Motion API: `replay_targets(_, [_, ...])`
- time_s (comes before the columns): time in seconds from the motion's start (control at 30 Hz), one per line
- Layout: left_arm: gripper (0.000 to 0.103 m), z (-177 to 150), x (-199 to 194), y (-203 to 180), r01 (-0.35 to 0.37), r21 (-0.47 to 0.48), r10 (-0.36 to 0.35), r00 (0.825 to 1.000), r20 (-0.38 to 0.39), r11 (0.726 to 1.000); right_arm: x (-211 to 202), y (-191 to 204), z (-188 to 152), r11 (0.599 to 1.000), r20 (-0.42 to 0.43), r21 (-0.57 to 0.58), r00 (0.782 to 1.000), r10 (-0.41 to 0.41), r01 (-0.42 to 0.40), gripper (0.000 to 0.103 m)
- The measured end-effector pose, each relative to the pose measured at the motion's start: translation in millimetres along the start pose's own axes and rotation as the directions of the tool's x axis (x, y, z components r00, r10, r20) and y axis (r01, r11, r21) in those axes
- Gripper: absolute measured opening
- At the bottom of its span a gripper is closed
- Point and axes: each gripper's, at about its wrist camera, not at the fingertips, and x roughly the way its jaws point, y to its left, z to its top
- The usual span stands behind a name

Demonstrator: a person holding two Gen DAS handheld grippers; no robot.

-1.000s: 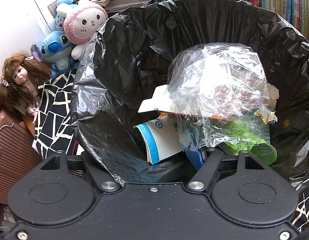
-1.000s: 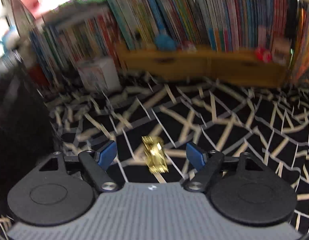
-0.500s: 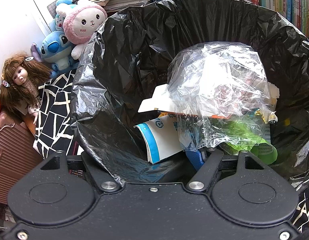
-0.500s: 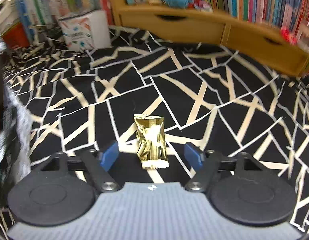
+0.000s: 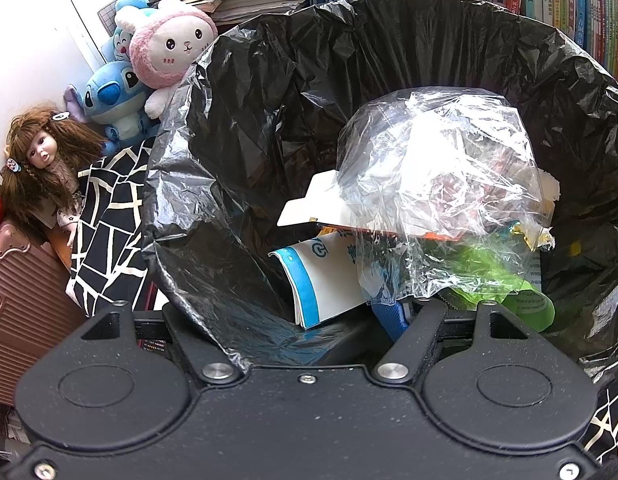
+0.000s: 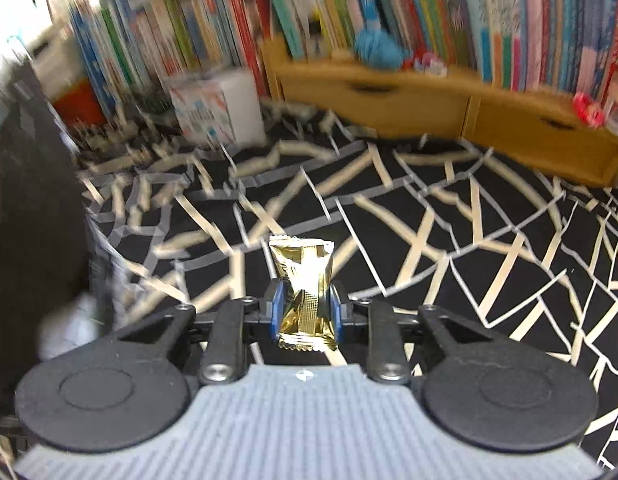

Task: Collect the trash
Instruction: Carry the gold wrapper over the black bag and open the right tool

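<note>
Black cloth with cream crack lines covers the surface under the right claw (image 6: 305,312), whose jaws have just been closing and now pinch a gold foil snack packet (image 6: 303,280) at its waist, blue pads (image 6: 278,312) creasing it, likely so it lifts clear for the bin; print on it too small to read. Left claw (image 5: 309,320) has one blue finger (image 5: 389,316) inside and the other hidden outside the black bin liner (image 5: 213,208), apparently gripping its rim to hold the mouth wide, though pad contact cannot be told. Inside sit a clear plastic bag (image 5: 437,184), a blue-and-white paper cup (image 5: 321,276) and a green wrapper (image 5: 525,300), lettering unreadable.
</note>
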Motion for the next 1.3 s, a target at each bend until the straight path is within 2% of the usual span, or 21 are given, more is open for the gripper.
replay_targets(0.1, [0.071, 0, 0, 0, -0.001, 0.000, 0.001, 1.000, 0.002, 1.000, -39, 5, 13, 0.998, 0.079, 0.007, 0.995, 0.061, -0.062, 0.028])
replay_targets(0.23, [0.071, -1, -1, 1, 0.000, 0.001, 0.000, 1.000, 0.003, 1.000, -91, 17, 34, 0.986, 0.164, 0.004, 0.973, 0.163, -0.166, 0.029])
replay_targets(0.37, [0.071, -1, -1, 0, 0.000, 0.002, 0.000, 1.000, 0.004, 1.000, -135, 36, 56, 0.961, 0.230, -0.041, 0.933, 0.276, -0.274, 0.029])
replay_targets(0.47, [0.071, -1, -1, 0, 0.000, 0.001, 0.000, 1.000, 0.003, 1.000, -155, 56, 68, 0.935, 0.233, -0.096, 0.905, 0.356, -0.343, 0.030])
replay_targets(0.53, [0.071, -1, -1, 0, 0.001, 0.001, -0.001, 1.000, 0.003, 1.000, -162, 73, 70, 0.921, 0.230, -0.148, 0.893, 0.386, -0.360, 0.031])
replay_targets(0.67, [0.071, -1, -1, 0, 0.001, 0.001, -0.001, 1.000, 0.003, 1.000, -163, 105, 72, 0.905, 0.198, -0.224, 0.892, 0.406, -0.362, 0.031])
replay_targets(0.9, [0.071, -1, -1, -1, 0.003, 0.003, -0.003, 1.000, 0.005, 1.000, -157, 146, 60, 0.885, 0.134, -0.276, 0.897, 0.422, -0.375, 0.032])
replay_targets(1.3, [0.071, 0, 0, -1, 0.005, 0.003, -0.005, 1.000, 0.005, 1.000, -143, 162, 51, 0.892, 0.074, -0.278, 0.918, 0.389, -0.356, 0.036])
